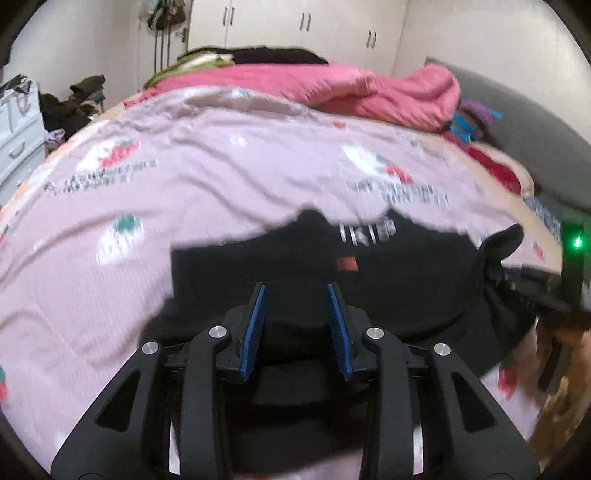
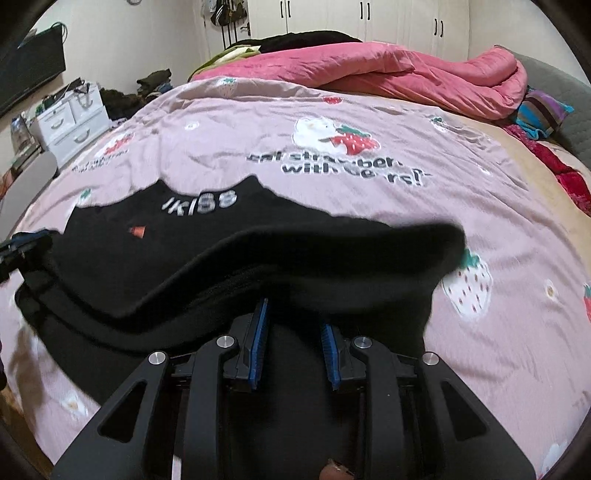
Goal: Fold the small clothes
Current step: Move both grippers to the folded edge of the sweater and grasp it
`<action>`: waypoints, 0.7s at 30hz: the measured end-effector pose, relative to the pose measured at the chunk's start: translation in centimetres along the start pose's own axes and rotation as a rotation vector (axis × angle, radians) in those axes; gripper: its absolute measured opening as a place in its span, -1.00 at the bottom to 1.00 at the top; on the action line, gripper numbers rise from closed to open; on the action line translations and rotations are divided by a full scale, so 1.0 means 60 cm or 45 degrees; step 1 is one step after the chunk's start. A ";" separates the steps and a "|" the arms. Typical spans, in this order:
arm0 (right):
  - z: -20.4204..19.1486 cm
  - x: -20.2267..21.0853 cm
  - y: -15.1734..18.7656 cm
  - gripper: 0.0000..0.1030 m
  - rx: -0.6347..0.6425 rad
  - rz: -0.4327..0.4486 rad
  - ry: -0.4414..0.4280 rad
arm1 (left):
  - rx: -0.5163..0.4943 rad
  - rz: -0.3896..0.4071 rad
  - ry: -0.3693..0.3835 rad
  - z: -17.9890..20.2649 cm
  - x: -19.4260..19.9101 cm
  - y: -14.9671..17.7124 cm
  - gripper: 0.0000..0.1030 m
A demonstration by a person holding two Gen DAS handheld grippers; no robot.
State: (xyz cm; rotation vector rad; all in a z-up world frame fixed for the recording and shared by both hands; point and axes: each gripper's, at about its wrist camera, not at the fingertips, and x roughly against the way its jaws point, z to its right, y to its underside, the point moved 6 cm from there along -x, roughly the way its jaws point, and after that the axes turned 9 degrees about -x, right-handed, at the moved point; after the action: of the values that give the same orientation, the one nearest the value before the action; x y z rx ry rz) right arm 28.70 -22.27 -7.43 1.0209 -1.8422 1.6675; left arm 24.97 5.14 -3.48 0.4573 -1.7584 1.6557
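Observation:
A black garment (image 1: 288, 258) with white lettering and a small red patch lies on the pink strawberry bedspread (image 1: 221, 177). My left gripper (image 1: 296, 291) hovers over its near part. The blue pads (image 1: 258, 325) stand apart and show in full, with cloth lying below them, not pinched. My right gripper (image 2: 295, 310) has its fingertips buried under a raised fold of the black garment (image 2: 166, 240), which drapes over them and hangs lifted off the bed. From the left wrist view the right gripper (image 1: 517, 269) shows at the garment's right edge. The left gripper (image 2: 22, 247) sits at the garment's left edge.
A rumpled pink quilt (image 1: 369, 88) is heaped at the far side of the bed, by a grey headboard (image 1: 524, 122) and a striped pillow (image 2: 543, 110). A white drawer unit (image 2: 70, 122) stands left of the bed, with white wardrobes (image 2: 369, 18) behind.

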 end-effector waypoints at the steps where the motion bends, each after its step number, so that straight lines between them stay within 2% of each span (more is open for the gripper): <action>1: 0.003 -0.004 -0.011 -0.51 -0.017 0.011 -0.002 | 0.016 0.022 -0.013 -0.012 0.000 -0.014 -0.34; 6: 0.026 -0.012 -0.069 -0.50 -0.123 0.075 -0.013 | 0.125 0.137 -0.067 -0.079 0.021 -0.066 -0.11; 11: 0.064 -0.007 -0.096 -0.49 -0.197 0.129 0.000 | 0.223 0.172 -0.077 -0.138 0.052 -0.060 -0.01; 13: 0.079 -0.007 -0.093 -0.44 -0.206 0.130 0.020 | 0.229 0.140 -0.070 -0.153 0.059 -0.039 0.14; 17: 0.107 -0.007 -0.076 -0.28 -0.221 0.102 0.049 | 0.226 0.009 -0.072 -0.166 0.058 0.025 0.14; 19: 0.113 -0.003 -0.070 -0.26 -0.239 0.094 0.046 | 0.174 -0.042 -0.029 -0.155 0.059 0.049 0.14; 21: 0.116 0.004 -0.065 -0.17 -0.260 0.093 0.027 | 0.069 -0.082 -0.080 -0.139 0.062 0.067 0.14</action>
State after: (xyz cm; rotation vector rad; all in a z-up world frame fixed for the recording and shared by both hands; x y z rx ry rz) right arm 32.57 -29.08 -5.88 0.8571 -2.0095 1.4871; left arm 21.57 14.49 -4.17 0.5900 -1.7292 1.6632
